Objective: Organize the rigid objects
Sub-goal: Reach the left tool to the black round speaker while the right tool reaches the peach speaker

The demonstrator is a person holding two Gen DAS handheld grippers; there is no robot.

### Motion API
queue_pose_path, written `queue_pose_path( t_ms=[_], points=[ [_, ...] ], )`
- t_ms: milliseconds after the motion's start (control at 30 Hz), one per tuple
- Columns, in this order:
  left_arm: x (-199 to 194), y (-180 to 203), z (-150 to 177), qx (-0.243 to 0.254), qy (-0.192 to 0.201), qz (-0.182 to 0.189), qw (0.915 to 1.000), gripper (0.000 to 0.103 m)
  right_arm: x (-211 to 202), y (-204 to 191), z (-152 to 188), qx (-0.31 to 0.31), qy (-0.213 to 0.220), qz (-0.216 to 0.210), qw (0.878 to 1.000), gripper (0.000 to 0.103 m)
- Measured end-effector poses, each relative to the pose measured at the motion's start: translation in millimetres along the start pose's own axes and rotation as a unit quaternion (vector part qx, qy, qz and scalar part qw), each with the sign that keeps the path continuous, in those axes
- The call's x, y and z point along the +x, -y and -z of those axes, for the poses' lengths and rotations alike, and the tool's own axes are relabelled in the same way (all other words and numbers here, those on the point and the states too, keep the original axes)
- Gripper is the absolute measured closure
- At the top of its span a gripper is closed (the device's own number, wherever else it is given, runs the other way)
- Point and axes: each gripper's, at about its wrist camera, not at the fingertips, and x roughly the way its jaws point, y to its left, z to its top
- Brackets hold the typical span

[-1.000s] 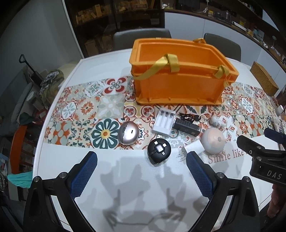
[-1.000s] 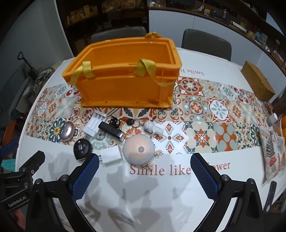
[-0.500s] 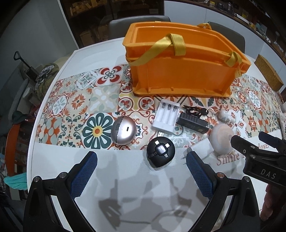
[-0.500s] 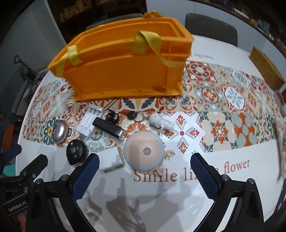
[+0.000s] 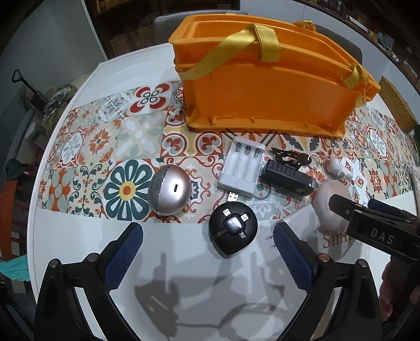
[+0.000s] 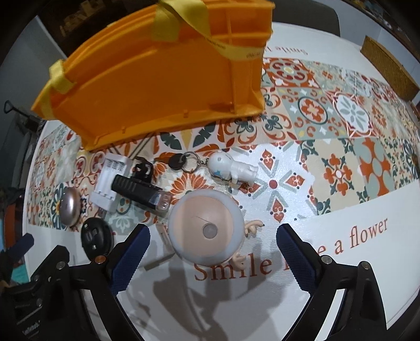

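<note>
An orange crate (image 5: pixel 265 86) with yellow straps stands at the back of the table; it also shows in the right wrist view (image 6: pixel 157 78). In front lie a silver round device (image 5: pixel 169 192), a black round cable hub (image 5: pixel 232 232), a white battery charger (image 5: pixel 242 166), a black flashlight (image 5: pixel 287 177), keys with a white figurine (image 6: pixel 232 170), a white adapter (image 5: pixel 302 223) and a pink-white round lamp (image 6: pixel 206 227). My left gripper (image 5: pixel 208 251) is open, just short of the hub. My right gripper (image 6: pixel 212 253) is open around the lamp.
A patterned tile runner (image 6: pixel 341 131) crosses the white table (image 5: pixel 78 249), with red lettering (image 6: pixel 288 251) near the front. A wicker box (image 6: pixel 388 68) sits at the far right. Chairs (image 5: pixel 168 21) stand behind the crate.
Both grippers have moved forward and down toward the objects. The right gripper now straddles the round lamp; the left one has closed in on the black hub. Both stay open.
</note>
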Motion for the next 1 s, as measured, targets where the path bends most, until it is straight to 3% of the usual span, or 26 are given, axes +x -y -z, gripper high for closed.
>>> queue_pose_path(
  t_ms=[433, 667, 1000],
  points=[
    [13.4, -2.1, -2.9, -0.008, -0.016, 0.0, 0.9998, 0.001, 33.8, 3.2, -6.3, 0.029, -0.043, -0.003, 0.999, 0.012],
    [19.4, -1.7, -2.8, -0.009, -0.022, 0.0, 0.9997, 0.001, 47.9, -4.7, -11.6, 0.019, -0.047, -0.002, 0.999, 0.017],
    [27.0, -0.8, -1.8, -0.016, -0.036, 0.014, 0.9991, 0.002, 55.1, -11.6, -11.4, 0.006, -0.047, -0.001, 0.999, 0.018]
  ],
)
